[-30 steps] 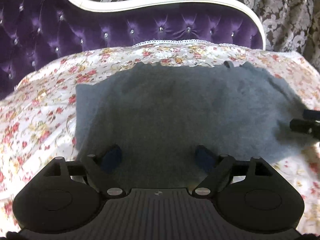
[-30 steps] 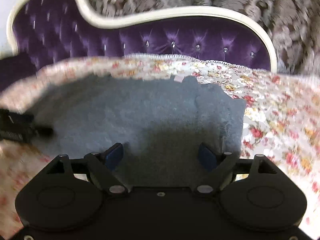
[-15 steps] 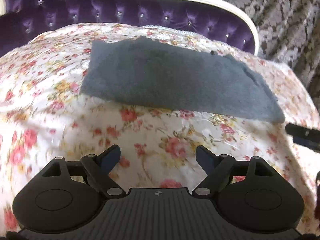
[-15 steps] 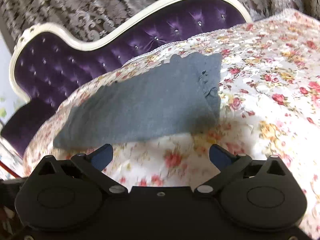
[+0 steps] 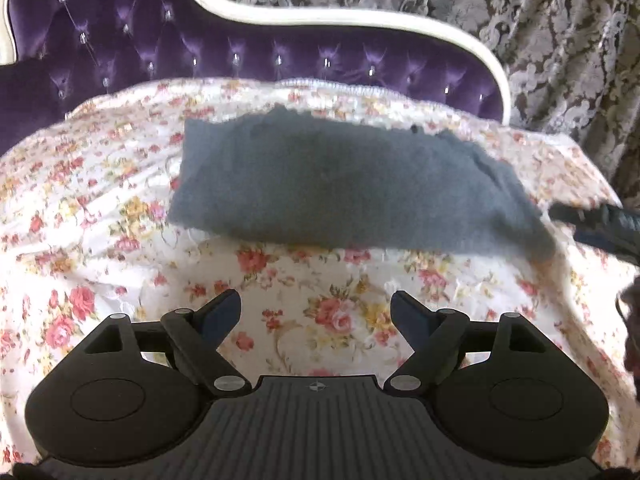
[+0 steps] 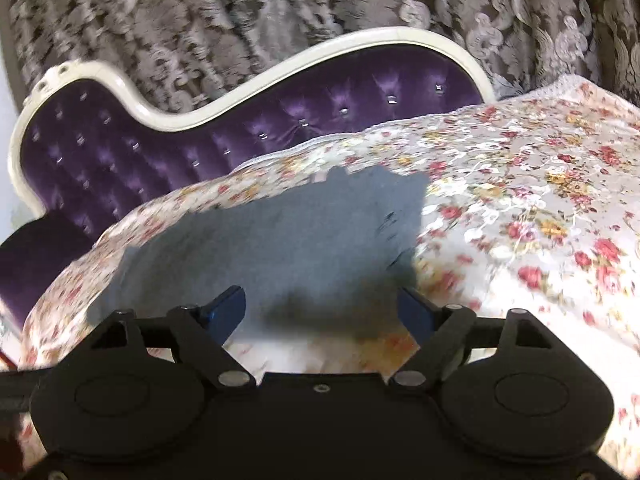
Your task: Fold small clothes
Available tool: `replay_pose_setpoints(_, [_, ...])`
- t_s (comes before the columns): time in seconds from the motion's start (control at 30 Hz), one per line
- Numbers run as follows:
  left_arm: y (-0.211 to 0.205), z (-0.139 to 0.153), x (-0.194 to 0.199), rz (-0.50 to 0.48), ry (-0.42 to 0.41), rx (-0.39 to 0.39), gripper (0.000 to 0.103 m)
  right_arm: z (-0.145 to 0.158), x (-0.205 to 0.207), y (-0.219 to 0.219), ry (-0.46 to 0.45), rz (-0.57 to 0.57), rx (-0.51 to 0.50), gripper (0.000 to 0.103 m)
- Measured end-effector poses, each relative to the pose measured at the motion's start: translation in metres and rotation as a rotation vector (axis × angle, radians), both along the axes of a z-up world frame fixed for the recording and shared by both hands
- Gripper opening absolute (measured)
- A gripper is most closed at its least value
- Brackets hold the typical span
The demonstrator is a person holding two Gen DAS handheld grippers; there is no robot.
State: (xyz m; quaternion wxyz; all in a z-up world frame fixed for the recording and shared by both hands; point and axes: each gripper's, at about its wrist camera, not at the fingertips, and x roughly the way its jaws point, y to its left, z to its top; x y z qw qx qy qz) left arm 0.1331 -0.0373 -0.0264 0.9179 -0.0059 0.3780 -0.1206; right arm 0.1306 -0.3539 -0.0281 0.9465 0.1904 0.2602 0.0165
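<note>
No readable writing; grey cloth [image 5: 344,188] flat on floral bedspread [image 5: 100,240]; purple tufted headboard [image 5: 132,52], damask curtain [image 6: 200,24] behind; left gripper [image 5: 316,312] agape, empty; right gripper [image 6: 322,306] just narrowed, jaws apart, empty.

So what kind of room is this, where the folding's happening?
Most likely a bedroom or sitting room at home. A tufted purple velvet backrest with a white curved frame stands behind a floral bedspread, patterned damask curtains hang behind, and a grey cloth lies on the spread.
</note>
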Motion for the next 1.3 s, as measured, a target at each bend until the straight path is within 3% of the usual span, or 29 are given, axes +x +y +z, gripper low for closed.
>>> replay_pose_setpoints(0.17, [0.003, -0.01, 0.004, 0.008, 0.055, -0.012, 0.081, -0.021, 0.033, -0.025, 0.062, -0.021, 0.045, 0.084])
replay_pose_setpoints(0.3, [0.007, -0.012, 0.009, 0.021, 0.079, -0.009, 0.08, -0.035, 0.052, -0.033, 0.088, 0.032, 0.092, 0.084])
replay_pose_setpoints(0.53, [0.001, -0.004, 0.031, 0.023, 0.074, -0.02, 0.076, -0.042, 0.073, -0.042, 0.045, 0.088, 0.26, 0.085])
replay_pose_setpoints(0.77, [-0.03, 0.009, 0.087, 0.008, 0.037, 0.002, 0.076, -0.044, 0.085, -0.038, 0.04, 0.138, 0.212, 0.085])
replay_pose_setpoints(1.03, [-0.072, 0.006, 0.167, 0.036, 0.064, -0.009, 0.076, -0.041, 0.087, -0.022, 0.059, 0.174, 0.073, 0.086])
replay_pose_setpoints(1.2, [-0.099, -0.001, 0.196, 0.024, 0.06, 0.062, 0.076, -0.043, 0.086, -0.026, 0.05, 0.187, 0.083, 0.086])
replay_pose_setpoints(1.3, [-0.108, -0.02, 0.211, 0.025, 0.118, 0.132, 0.078, -0.045, 0.085, -0.03, 0.042, 0.192, 0.109, 0.086])
